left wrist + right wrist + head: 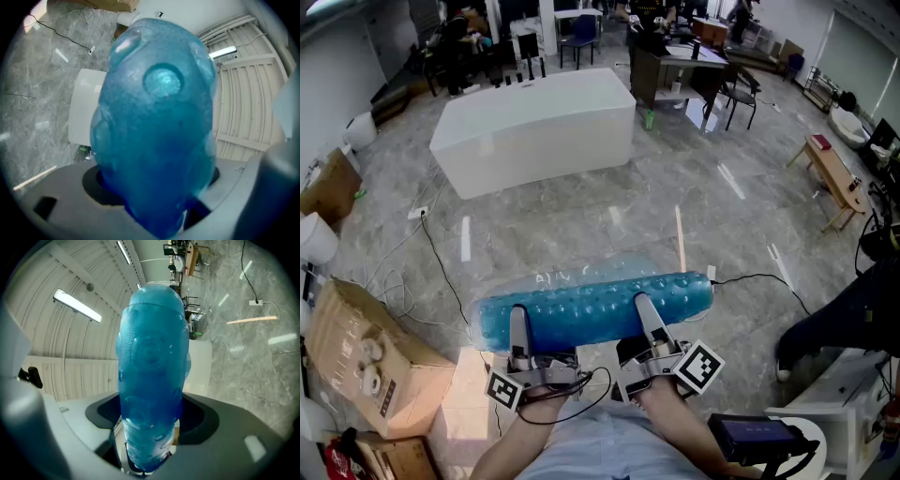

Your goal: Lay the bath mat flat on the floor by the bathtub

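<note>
The left hand-held gripper (518, 328) and the right hand-held gripper (647, 319) both squeeze the rolled-up blue bath mat (591, 302), with their jaws wide around it. The bathtub (534, 127) is far off at 12 o'clock. This looks like the carrying step. Next, the bath mat needs to go beside the bathtub and be unrolled on the floor (675, 216).

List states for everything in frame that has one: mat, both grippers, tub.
bath mat: rolled up, held above the floor, not laid out.
left gripper: jaws closed on the roll's left part.
right gripper: jaws closed on the roll's right part.
bathtub: on the floor ahead, apart from the mat.
</note>
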`<state>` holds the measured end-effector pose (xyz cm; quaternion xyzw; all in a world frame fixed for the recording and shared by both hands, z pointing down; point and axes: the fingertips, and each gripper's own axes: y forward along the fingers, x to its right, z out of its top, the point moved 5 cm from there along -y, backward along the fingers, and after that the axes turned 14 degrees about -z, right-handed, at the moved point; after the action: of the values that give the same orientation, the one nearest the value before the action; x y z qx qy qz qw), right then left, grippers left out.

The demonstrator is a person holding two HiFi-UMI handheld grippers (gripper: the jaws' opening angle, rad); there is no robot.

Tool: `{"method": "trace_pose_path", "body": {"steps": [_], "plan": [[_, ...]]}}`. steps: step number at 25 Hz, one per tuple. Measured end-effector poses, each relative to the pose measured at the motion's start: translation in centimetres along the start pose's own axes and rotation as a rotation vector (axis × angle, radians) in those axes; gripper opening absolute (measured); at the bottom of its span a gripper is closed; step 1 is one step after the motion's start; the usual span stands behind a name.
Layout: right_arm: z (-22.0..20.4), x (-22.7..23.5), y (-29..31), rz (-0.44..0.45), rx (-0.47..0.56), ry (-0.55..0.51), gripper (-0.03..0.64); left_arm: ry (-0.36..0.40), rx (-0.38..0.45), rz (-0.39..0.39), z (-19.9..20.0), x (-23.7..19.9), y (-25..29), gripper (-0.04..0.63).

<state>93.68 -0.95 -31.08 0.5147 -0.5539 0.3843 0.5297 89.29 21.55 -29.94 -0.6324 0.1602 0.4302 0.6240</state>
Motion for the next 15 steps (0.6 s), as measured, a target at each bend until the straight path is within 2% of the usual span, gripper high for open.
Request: {"method": "trace_pose_path", "body": {"steps": [15], "plan": [[0.41, 0.44, -0.28, -0.002, 0.01, 0.0, 0.353, -0.003, -0.012, 0.005, -0.46, -0.46, -0.1, 0.36]]}}
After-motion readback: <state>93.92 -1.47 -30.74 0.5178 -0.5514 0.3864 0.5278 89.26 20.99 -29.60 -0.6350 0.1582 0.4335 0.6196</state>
